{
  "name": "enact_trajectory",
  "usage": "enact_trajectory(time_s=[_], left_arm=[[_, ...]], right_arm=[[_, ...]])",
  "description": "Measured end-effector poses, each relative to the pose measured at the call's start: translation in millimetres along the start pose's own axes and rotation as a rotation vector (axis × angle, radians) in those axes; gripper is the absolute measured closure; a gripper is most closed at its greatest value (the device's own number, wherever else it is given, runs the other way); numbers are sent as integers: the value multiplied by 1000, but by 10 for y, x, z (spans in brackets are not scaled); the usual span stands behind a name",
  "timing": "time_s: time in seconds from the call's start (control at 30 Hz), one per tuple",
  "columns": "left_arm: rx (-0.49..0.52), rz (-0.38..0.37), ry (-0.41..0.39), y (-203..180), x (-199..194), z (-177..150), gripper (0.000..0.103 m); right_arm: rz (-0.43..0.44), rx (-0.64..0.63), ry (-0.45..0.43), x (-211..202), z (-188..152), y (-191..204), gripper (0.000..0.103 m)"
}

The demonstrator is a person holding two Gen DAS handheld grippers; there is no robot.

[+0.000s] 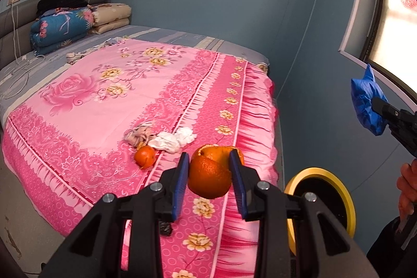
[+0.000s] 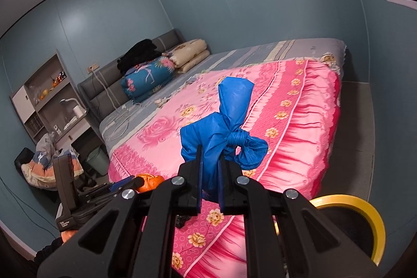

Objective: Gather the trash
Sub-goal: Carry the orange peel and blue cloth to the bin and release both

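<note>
Orange peel (image 1: 209, 173) was gripped in the left claw (image 1: 211, 183), a knotted blue bag (image 2: 221, 132) in the shut right claw (image 2: 210, 180); the yellow-rimmed bin (image 1: 346, 202) lay lower right, nearer the right.

The left gripper (image 1: 209, 175) has its blue-padded jaws closed on a curled piece of orange peel (image 1: 211, 173) above a bed with a pink floral bedspread (image 1: 104, 85). On the bedspread lie a small orange fruit (image 1: 145, 156) and, just beside it, crumpled white tissues (image 1: 173, 138). At right — the right gripper (image 1: 375, 103), holding a knotted blue plastic bag (image 1: 365, 98) over a yellow-rimmed round bin (image 1: 346, 202).
</note>
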State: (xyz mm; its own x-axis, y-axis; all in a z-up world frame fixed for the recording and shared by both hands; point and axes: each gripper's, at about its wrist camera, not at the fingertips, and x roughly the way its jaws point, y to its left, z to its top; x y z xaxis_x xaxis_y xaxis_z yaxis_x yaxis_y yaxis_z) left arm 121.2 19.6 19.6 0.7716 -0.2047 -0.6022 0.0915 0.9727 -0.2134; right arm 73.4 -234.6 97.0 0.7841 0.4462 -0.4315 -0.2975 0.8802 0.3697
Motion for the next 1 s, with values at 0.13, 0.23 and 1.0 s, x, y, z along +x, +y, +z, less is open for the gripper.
enact_trajectory(time_s=[0.13,0.23,1.0], left_arm=[[19,-36,2,-175,15,7,73],[30,-58,3,-299,17,7,73],[190,-216,59,-1270,252,-183,73]], right_arm=[[-21,5,-42,-201,24,-73,94],[-38,6,-66,-299,30,-128,94],[-191,109,-152,-892,-81,-752,94]])
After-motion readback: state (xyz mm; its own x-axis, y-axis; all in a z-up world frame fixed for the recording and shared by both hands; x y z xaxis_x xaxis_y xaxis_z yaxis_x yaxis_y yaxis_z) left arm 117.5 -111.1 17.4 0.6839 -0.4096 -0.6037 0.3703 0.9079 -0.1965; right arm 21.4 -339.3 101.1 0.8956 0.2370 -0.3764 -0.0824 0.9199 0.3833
